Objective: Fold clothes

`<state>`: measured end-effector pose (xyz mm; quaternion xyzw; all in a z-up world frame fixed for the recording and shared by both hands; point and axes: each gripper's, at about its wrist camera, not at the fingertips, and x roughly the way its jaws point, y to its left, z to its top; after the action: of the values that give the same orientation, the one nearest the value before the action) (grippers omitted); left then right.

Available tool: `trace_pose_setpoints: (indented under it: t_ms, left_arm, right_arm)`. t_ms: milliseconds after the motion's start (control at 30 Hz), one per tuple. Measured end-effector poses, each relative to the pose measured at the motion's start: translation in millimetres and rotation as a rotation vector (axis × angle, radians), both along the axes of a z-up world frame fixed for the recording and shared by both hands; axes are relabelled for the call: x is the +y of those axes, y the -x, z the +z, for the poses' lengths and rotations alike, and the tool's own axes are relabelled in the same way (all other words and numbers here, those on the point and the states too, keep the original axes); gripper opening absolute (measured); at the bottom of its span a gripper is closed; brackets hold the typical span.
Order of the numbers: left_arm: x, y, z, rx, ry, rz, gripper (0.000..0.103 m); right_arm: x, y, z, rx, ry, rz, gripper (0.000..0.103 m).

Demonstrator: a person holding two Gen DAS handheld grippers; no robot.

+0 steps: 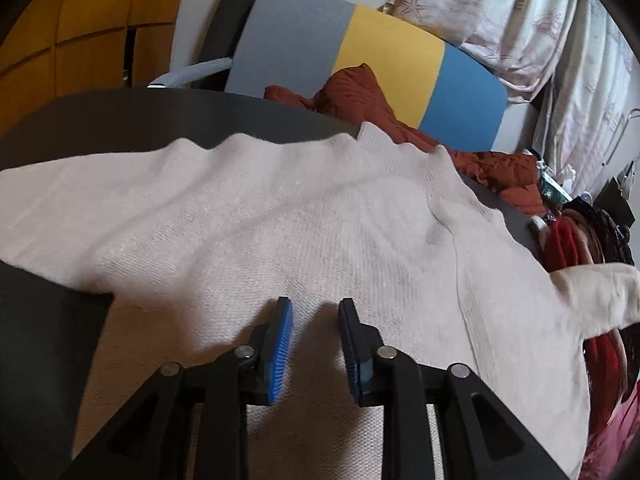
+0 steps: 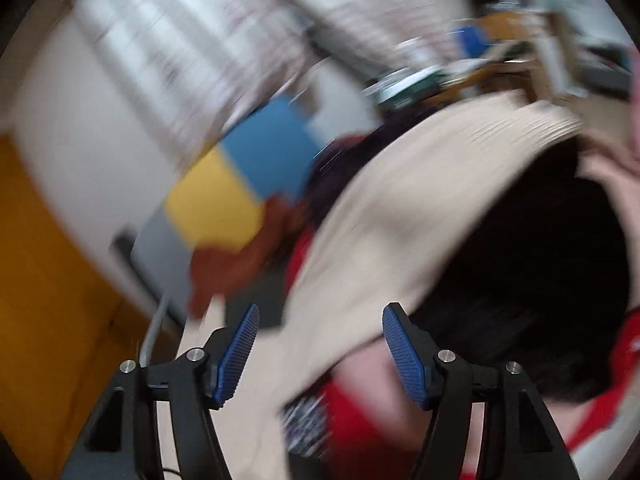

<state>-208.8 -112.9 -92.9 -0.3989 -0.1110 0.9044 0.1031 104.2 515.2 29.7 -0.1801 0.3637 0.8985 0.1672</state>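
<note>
A cream knit sweater (image 1: 280,232) lies spread across a dark round table (image 1: 120,120), one sleeve (image 1: 600,288) hanging off the right edge. My left gripper (image 1: 315,312) hovers just over the sweater's near part, open, its blue pads a small gap apart with nothing between them. The right wrist view is heavily blurred by motion. My right gripper (image 2: 320,316) is open wide, and the cream sweater sleeve (image 2: 400,220) stretches away beyond its fingers, not between the pads.
A rust-red garment (image 1: 360,96) lies at the table's far edge before a chair back in grey, yellow and blue (image 1: 360,48). Red and dark clothes (image 1: 580,232) pile at the right. A patterned curtain (image 1: 520,12) hangs behind; a wooden cabinet (image 1: 80,32) stands left.
</note>
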Motion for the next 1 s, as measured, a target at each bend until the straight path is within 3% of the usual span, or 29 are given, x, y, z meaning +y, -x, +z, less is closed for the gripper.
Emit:
trace_pose_setpoints:
  t_ms: [167,300,467,500,533,767,900,1000]
  left_arm:
    - [1.1,-7.7,-3.3,0.018,-0.004,-0.010,0.026]
    - [4.6,-12.7,-3.0,0.031,0.020,-0.024,0.030]
    - [8.8,-14.3,-2.6,0.036,0.033,-0.049,0.038]
    - [9.4,-14.0,-2.6,0.037,0.034,-0.052,0.039]
    - [9.8,-13.9,-2.6,0.038,0.035,-0.053,0.039]
    - [10.5,-13.8,-3.3,0.041,0.034,-0.059,0.041]
    - [9.6,-13.8,-3.8,0.042,0.028,-0.061,0.042]
    - [8.7,-13.8,-4.1,0.043,0.021,-0.063,0.042]
  right_arm:
    - [76.4,-21.6,4.6,0.057,0.141,-0.149,0.062]
    - [98.9,-10.7,-15.0,0.031,0.280,-0.202,0.059]
    - [108.1,-3.0,-11.6,0.056,0.247,-0.228,0.017]
    - [106.6,-1.1,-7.9,0.060,0.227,-0.231,0.013]
    - [103.7,-0.2,-2.4,0.063,0.204,-0.233,0.008]
    - [44.6,27.5,47.2,0.061,0.008,-0.126,0.007]
    - [-17.1,68.0,69.0,0.065,-0.089,0.017,0.007]
    - [-85.1,109.1,53.5,0.031,-0.147,0.184,0.007]
